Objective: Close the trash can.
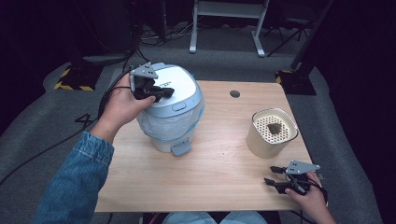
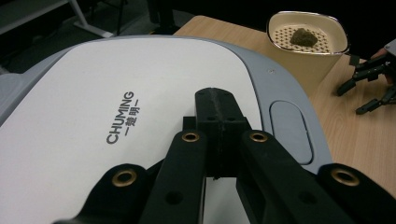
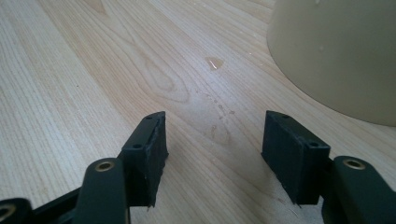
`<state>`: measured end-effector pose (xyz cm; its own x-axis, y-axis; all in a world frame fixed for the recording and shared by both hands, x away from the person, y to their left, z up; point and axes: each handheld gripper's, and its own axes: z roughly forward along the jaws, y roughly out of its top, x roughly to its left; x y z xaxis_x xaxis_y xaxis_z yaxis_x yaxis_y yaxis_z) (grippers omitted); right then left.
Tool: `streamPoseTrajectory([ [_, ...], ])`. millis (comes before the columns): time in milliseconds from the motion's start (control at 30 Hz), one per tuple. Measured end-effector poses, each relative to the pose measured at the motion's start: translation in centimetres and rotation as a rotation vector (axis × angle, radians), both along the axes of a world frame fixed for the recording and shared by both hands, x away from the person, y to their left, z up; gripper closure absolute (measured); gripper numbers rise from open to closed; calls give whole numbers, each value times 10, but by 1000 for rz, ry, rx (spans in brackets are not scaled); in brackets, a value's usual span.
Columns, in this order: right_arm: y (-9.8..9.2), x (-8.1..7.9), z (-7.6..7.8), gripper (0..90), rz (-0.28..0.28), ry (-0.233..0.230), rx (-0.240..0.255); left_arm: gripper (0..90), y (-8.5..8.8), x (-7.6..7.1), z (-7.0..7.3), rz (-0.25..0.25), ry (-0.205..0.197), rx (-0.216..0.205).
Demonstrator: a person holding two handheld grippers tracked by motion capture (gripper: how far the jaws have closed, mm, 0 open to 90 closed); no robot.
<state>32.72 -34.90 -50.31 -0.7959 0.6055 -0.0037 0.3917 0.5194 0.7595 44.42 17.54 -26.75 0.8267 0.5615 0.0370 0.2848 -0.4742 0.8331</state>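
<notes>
A pale wooden table (image 1: 215, 172) stands on grey carpet in a dark room, with cables trailing over the floor behind it. The person's left forearm, in a denim sleeve, reaches up from the lower left, and the hand lays the left gripper (image 1: 161, 92) across the white lid (image 1: 175, 84) of a pedal bin (image 1: 170, 112). Its jaws are pressed fully together with nothing between them, the tips resting on or just above the lid — contact is hard to judge. Just ahead of those tips in the left gripper view lies the lid's grey push button (image 2: 290, 130); beside them is the printed brand name.

The right gripper (image 1: 275, 176) rests low at the table's near right corner, its jaws parted and empty, bare wood between them. Just beyond its fingers stands a cream container (image 1: 271, 133) with a perforated top holding a small dark lump (image 1: 274, 128); what the lump is cannot be made out. A small droplet (image 3: 214, 62) lies on the wood ahead of the fingers.

The bin's plastic liner (image 1: 161, 122) shows below the lid, its pedal (image 1: 181, 149) facing the person. The container is cut off in the right gripper view.
</notes>
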Motion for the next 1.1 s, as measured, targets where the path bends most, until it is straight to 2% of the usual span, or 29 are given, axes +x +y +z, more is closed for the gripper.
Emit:
streamPoseTrajectory([
  [33, 0, 0, 0, 403, 0, 0, 0, 761, -1, -1, 1, 31, -10, 4],
  [67, 0, 0, 0, 403, 0, 1, 1, 639, -1, -2, 1, 33, -17, -8],
  [133, 0, 0, 0, 403, -1, 2, 0, 593, 1, -7, 4, 9, -24, -58],
  [167, 0, 0, 0, 403, -1, 2, 0, 566, 1, -7, 4, 9, -24, -58],
  [200, 0, 0, 0, 403, -1, 3, 1, 548, 4, -14, 10, -9, -37, -113],
  [233, 0, 0, 0, 403, 0, 3, 3, 532, 6, -18, 12, -16, -39, -133],
  [267, 0, 0, 0, 403, 0, 4, 4, 508, 7, -23, 14, -20, -46, -140],
  [333, 0, 1, 0, 402, 0, 5, 4, 468, 9, -31, 17, -13, -57, -127],
  [367, 0, 1, 0, 402, 0, 5, 4, 456, 9, -31, 17, -13, -57, -127],
  [400, 0, 2, 0, 394, -3, 6, 3, 447, 11, -40, 17, -15, -51, -118],
  [533, 1, 4, 0, 381, -5, 5, 2, 391, 17, -60, 18, -8, -59, -106],
  [700, 0, 6, 0, 381, -2, 7, 4, 370, 32, -85, 19, 20, -89, -104],
  [800, 0, 8, 0, 381, 0, 6, 1, 369, 38, -97, 16, 21, -85, -112],
  [867, 0, 9, 0, 381, 1, 8, 5, 372, 41, -105, 14, 17, -72, -97],
  [1000, 0, 11, 0, 376, 2, 7, 3, 371, 44, -111, 10, 16, -63, -93],
  [1067, 0, 13, 0, 368, 1, 8, 2, 370, 48, -117, 0, 27, -49, -85],
  [1100, 0, 13, 0, 368, 1, 8, 2, 370, 48, -117, 0, 27, -49, -85],
])
